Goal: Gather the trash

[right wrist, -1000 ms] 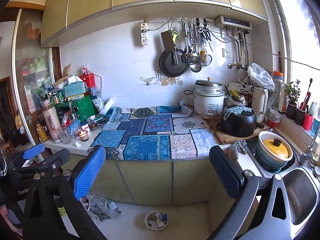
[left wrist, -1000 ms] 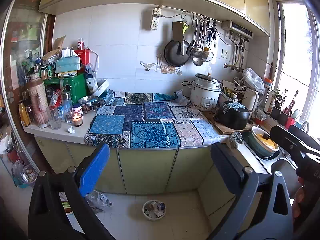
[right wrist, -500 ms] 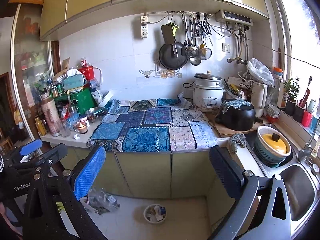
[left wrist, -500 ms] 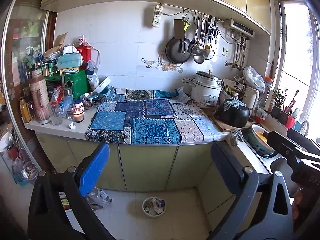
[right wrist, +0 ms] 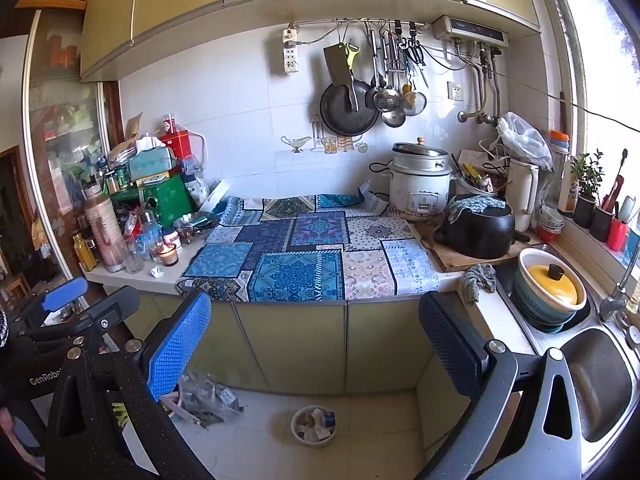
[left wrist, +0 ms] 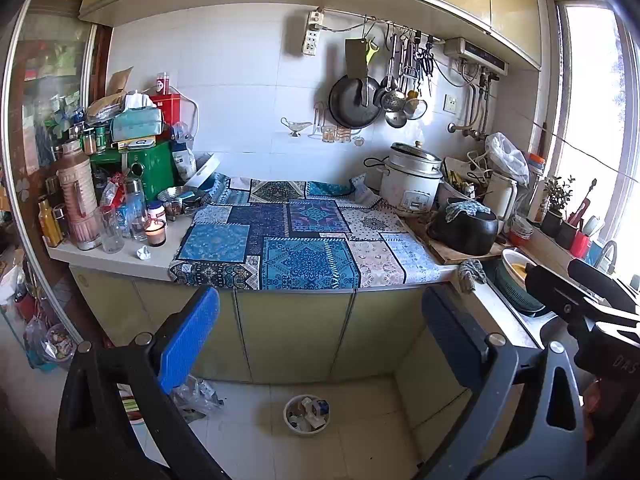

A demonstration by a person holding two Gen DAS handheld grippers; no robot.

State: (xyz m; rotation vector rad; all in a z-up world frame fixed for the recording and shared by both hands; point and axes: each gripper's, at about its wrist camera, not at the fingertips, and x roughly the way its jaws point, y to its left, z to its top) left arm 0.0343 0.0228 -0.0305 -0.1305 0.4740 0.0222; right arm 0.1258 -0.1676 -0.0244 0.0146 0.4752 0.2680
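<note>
A crumpled white paper ball lies on the white counter left of the blue patchwork cloth; it also shows in the right wrist view. A small round bin with trash stands on the floor below the cabinets, seen also in the right wrist view. My left gripper is open and empty, well back from the counter. My right gripper is open and empty too. The left gripper appears at the left edge of the right wrist view.
A lit candle, glasses and bottles crowd the counter's left end. A rice cooker and black pot stand at the right, then a sink with a yellow-lidded basket. A crumpled plastic bag lies on the floor.
Both cameras have drawn back and tilted slightly, so the counter sits higher in view and more floor shows. Both grippers stay open.
</note>
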